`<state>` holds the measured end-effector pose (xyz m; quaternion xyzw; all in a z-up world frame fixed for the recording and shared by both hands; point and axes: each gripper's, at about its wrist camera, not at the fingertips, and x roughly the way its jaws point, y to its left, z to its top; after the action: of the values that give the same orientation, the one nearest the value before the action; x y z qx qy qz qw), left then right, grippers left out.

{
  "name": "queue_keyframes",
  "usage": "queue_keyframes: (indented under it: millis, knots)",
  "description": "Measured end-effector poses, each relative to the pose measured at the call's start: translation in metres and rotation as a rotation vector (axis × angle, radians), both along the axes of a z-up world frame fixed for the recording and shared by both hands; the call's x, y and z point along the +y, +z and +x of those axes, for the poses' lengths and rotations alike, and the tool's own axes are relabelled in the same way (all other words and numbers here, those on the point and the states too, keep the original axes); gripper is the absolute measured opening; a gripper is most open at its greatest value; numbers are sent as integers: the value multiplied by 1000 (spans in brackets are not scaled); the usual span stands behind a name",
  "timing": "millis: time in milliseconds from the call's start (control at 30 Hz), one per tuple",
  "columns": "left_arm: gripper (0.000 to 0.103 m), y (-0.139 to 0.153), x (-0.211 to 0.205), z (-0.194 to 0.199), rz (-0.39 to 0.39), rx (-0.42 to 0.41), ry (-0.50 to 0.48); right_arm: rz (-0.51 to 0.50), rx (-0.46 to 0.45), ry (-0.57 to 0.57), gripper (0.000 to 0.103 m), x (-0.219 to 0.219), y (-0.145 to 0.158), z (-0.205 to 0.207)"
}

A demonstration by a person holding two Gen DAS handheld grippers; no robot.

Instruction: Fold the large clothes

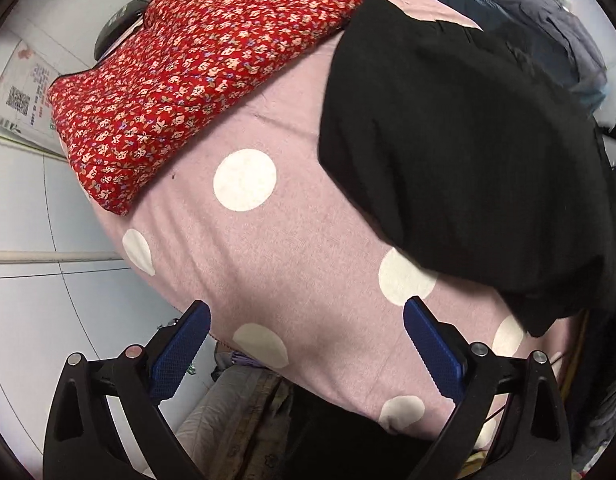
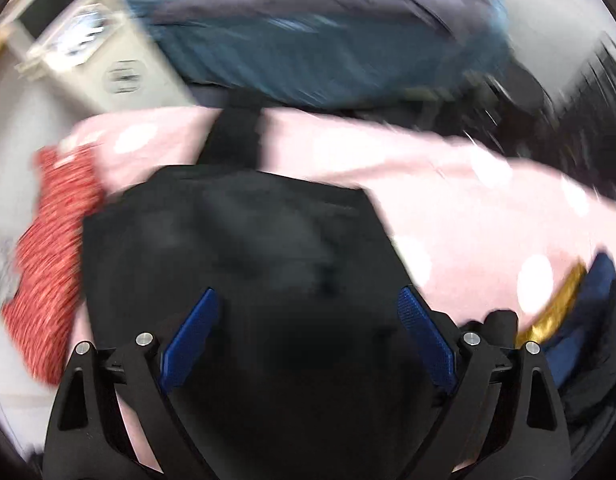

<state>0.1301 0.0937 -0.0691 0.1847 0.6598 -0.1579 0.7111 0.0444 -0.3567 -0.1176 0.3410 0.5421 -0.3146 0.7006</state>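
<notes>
Red floral garment (image 1: pixel 195 72) sits over on the left side of the pink polka-dot cover (image 1: pixel 291 264), and honestly it looks already folded: neat rectangle, crisp edges, laid flat near the far left edge. So I'd call that one done. Whether the surface under the cover is a bed or a padded bench I can't tell, it's just a soft pink thing with white spots.

Moving right, the black garment (image 1: pixel 460 168) is the one I'd guess is in progress. In the left wrist view it lies on the right half of the cover, well apart from the red one, with its outline fairly tidy but a corner hanging down near the right edge. Looks partly folded to me, probably needs at least another fold and some squaring up. Behind it there's a heap of dark blue and grey fabric (image 1: pixel 548 20), maybe more laundry waiting, hard to say.

Now the tools. Left hand-held gripper (image 1: pixel 308 344) is spread wide, blue pads far apart, hovering over bare pink cover near its front edge and gripping nothing. Right hand-held gripper (image 2: pixel 308 332) is also spread wide and empty, sitting right above the black garment; its view is badly motion-blurred, so I can't tell if the pads actually touch the cloth.
</notes>
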Motion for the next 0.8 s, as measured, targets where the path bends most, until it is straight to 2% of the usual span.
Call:
queue_keyframes:
  millis: [100,133,200,233,267,300,333,400,467,567,667,767,800]
  knots:
    - [95,-4,-4,1,12,6,-14,112,75,-63,90,-22,-50,-8]
    - [95,-6,-5,1,16,7,-24,202,61,-71,90,-22,-70,-10]
    - [95,-8,-11,-1,20,10,-45,269,19,-58,88,-15,-84,-13]
    - [95,-9,-13,0,16,10,-54,261,-5,-40,76,-11,-83,-12]
    - [95,-8,-16,0,10,10,-65,248,-35,-13,67,-5,-80,-10]
    - [95,-8,-19,0,6,9,-73,245,-69,5,42,1,-74,-9]
    - [95,-6,-20,-1,2,8,-77,250,-89,12,23,4,-69,-7]
    - [95,-2,-26,-2,-10,2,-91,242,-132,45,14,12,-46,-2]
    - [95,4,-31,-5,-23,-9,-106,255,-207,90,11,22,-21,-1]
    - [95,19,-40,-9,-56,-58,-125,282,-347,224,10,54,30,-6]
    - [95,38,-49,-11,-107,-108,-138,338,-457,387,10,105,75,-15]
    - [95,70,-59,-10,-196,-165,-129,446,-483,506,10,163,85,-33]
    - [95,86,-65,-10,-251,-184,-125,474,-478,531,10,178,82,-38]
